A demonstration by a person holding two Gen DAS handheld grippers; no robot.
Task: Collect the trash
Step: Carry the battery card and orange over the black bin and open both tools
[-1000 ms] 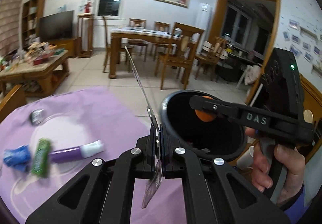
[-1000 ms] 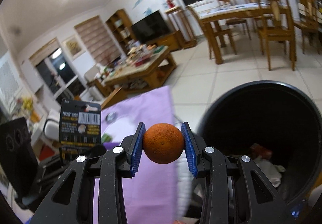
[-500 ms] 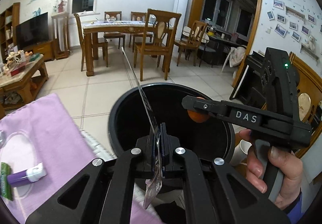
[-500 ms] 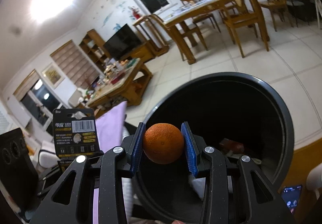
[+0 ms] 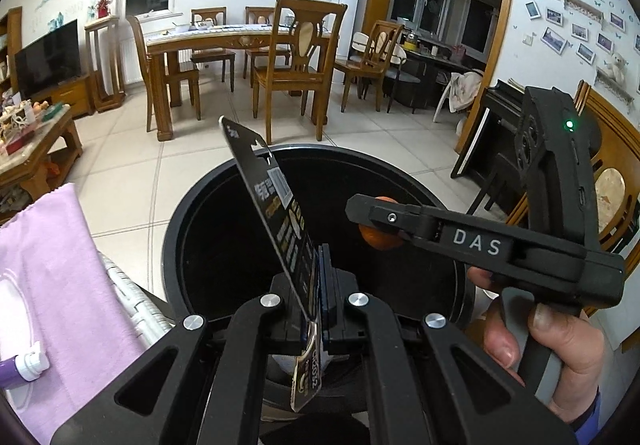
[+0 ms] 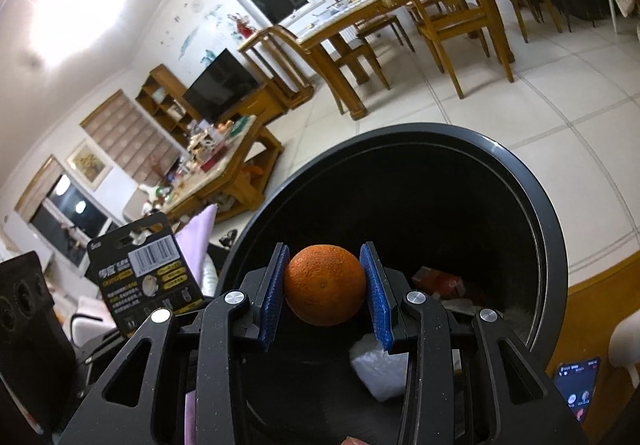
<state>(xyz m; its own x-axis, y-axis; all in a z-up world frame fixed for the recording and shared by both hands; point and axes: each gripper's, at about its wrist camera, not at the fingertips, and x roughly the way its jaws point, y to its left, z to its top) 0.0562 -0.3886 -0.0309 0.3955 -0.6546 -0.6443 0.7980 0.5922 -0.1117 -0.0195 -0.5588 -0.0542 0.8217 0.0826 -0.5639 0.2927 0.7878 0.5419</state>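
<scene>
My left gripper (image 5: 318, 285) is shut on a black battery blister card (image 5: 276, 217), held upright and tilted left over the round black trash bin (image 5: 176, 221). The card also shows in the right wrist view (image 6: 144, 277). My right gripper (image 6: 325, 287) is shut on an orange (image 6: 325, 291) and holds it above the bin's opening (image 6: 552, 241). The right gripper (image 5: 372, 219) with the orange (image 5: 378, 239) also shows in the left wrist view, right of the card. Trash lies at the bin's bottom: white crumpled paper (image 6: 378, 375) and a reddish wrapper (image 6: 438, 281).
A table with a purple cloth (image 5: 52, 269) stands left of the bin, with a purple tube (image 5: 20, 371) on it. A wooden chair (image 5: 612, 189) is at the right. A dining table and chairs (image 5: 240, 57) and a coffee table (image 5: 28, 141) stand farther off.
Both grippers have moved from above the purple table to over the bin's opening, each still holding its item. The card now tilts further left.
</scene>
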